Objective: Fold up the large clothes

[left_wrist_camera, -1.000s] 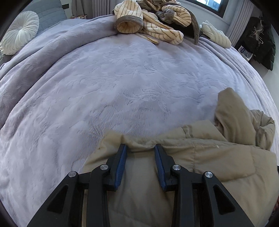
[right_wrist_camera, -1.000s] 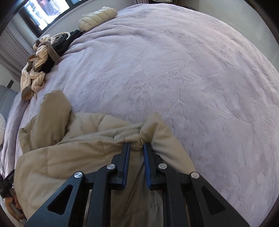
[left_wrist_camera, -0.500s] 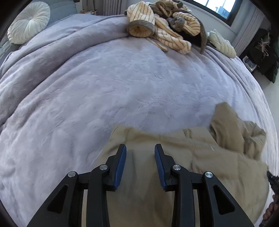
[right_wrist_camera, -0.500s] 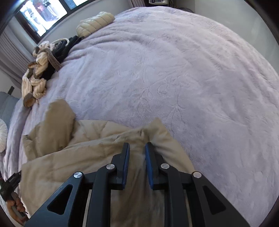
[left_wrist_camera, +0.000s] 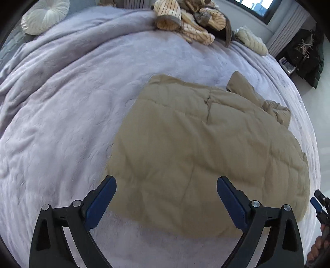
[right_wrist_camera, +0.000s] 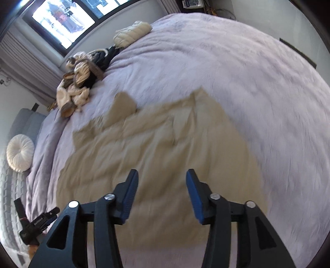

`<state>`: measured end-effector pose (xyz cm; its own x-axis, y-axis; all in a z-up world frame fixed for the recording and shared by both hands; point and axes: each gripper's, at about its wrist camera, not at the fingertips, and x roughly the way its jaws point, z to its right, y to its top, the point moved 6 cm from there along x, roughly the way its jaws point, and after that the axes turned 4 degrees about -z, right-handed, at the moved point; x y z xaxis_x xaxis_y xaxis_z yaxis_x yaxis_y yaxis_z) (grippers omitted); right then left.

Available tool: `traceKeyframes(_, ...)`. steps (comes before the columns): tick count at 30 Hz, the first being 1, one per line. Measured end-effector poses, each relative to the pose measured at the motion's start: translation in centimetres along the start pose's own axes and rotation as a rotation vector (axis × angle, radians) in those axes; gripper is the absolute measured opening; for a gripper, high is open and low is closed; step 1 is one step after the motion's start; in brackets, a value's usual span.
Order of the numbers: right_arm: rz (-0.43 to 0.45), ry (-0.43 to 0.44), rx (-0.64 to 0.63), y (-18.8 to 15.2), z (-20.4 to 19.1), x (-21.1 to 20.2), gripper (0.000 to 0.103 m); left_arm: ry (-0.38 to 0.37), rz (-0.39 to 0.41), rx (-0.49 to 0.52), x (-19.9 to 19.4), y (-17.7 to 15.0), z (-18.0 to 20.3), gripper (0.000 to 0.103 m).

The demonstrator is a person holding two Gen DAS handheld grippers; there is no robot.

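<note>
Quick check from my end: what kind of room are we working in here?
Most likely a bedroom. The tan padded jacket lies on a wide bed covered by a lilac plush blanket, a round white cushion sits by a padded headboard, and more clothes are heaped below a window.

Left gripper [left_wrist_camera: 166,193], angled steeply downward: its blue-padded fingers [left_wrist_camera: 101,201] are spread wide, having just been opening, with nothing between them. Right gripper [right_wrist_camera: 162,191], also angled downward: its fingers [right_wrist_camera: 130,195] stand partly apart, likewise just opening, gripping nothing. In the left wrist view, the right gripper's tip and the hand [left_wrist_camera: 315,250] holding it appear at the lower right edge; in the right wrist view, the left gripper appears at the lower left edge.
</note>
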<state>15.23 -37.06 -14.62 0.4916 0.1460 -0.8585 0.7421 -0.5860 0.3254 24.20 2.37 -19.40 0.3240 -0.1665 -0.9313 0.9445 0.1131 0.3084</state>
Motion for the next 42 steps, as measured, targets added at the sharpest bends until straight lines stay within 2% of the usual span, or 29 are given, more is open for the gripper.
traceKeyframes(4,-0.050,0.045,0.053,-3.9,0.9,-0.3,0.069,-0.039,-0.017,-0.018,-0.2,-2.2,-0.7,0.098)
traceKeyframes(6,-0.065,0.077,0.091,-5.5,1.6,-0.2,0.074,-0.031,-0.037,-0.040,0.2,-2.7,-1.4,0.098)
traceKeyframes(7,-0.066,0.099,0.108,-6.1,1.9,-0.2,0.083,-0.023,-0.050,-0.062,0.5,-3.0,-2.0,0.098)
traceKeyframes(10,-0.097,0.174,0.180,-7.7,2.8,0.5,0.086,-0.056,-0.073,-0.159,1.2,-3.6,-3.7,0.098)
traceKeyframes(13,-0.130,0.237,0.304,-9.0,4.3,1.6,0.103,-0.111,-0.102,-0.233,2.1,-4.2,-4.9,0.098)
traceKeyframes(15,-0.143,0.274,0.360,-9.4,5.0,2.3,0.103,-0.158,-0.122,-0.274,2.8,-4.7,-5.5,0.098)
traceKeyframes(17,-0.168,0.331,0.395,-9.7,5.2,2.9,0.103,-0.247,-0.160,-0.303,3.9,-5.2,-5.5,0.098)
traceKeyframes(19,-0.177,0.342,0.398,-9.5,5.3,3.6,0.103,-0.362,-0.196,-0.357,5.1,-5.6,-5.3,0.098)
traceKeyframes(21,-0.169,0.346,0.401,-9.1,5.4,4.0,0.103,-0.412,-0.198,-0.386,6.0,-5.6,-5.1,0.098)
traceKeyframes(25,-0.166,0.429,0.465,-8.2,5.9,5.9,0.103,-0.405,-0.155,-0.393,7.5,-4.2,-4.5,0.098)
traceKeyframes(29,-0.163,0.475,0.515,-7.2,5.9,8.0,0.103,-0.412,-0.129,-0.404,8.8,-2.0,-4.1,0.098)
traceKeyframes(32,-0.141,0.521,0.522,-6.0,5.4,8.9,0.103,-0.422,-0.119,-0.464,10.4,-0.6,-4.3,0.102)
traceKeyframes(36,-0.124,0.527,0.566,-4.5,5.2,10.7,0.103,-0.412,-0.107,-0.526,11.3,0.7,-4.5,0.101)
traceKeyframes(37,-0.124,0.528,0.579,-4.4,5.3,10.8,0.103,-0.416,-0.100,-0.526,11.2,0.8,-4.6,0.097)
traceKeyframes(38,-0.125,0.530,0.589,-4.5,5.3,10.8,0.103,-0.425,-0.092,-0.521,11.1,1.0,-4.6,0.078)
traceKeyframes(39,-0.125,0.535,0.598,-4.5,5.3,10.7,0.103,-0.459,-0.085,-0.510,10.8,1.2,-4.5,0.056)
traceKeyframes(40,-0.126,0.537,0.604,-4.5,5.4,10.7,0.101,-0.491,-0.082,-0.505,10.7,1.3,-4.3,0.046)
traceKeyframes(41,-0.128,0.538,0.616,-4.6,5.5,10.7,0.096,-0.512,-0.072,-0.493,10.2,1.5,-4.2,0.033)
traceKeyframes(42,-0.135,0.539,0.630,-4.7,5.6,10.7,0.088,-0.515,-0.060,-0.467,9.6,1.7,-4.0,0.027)
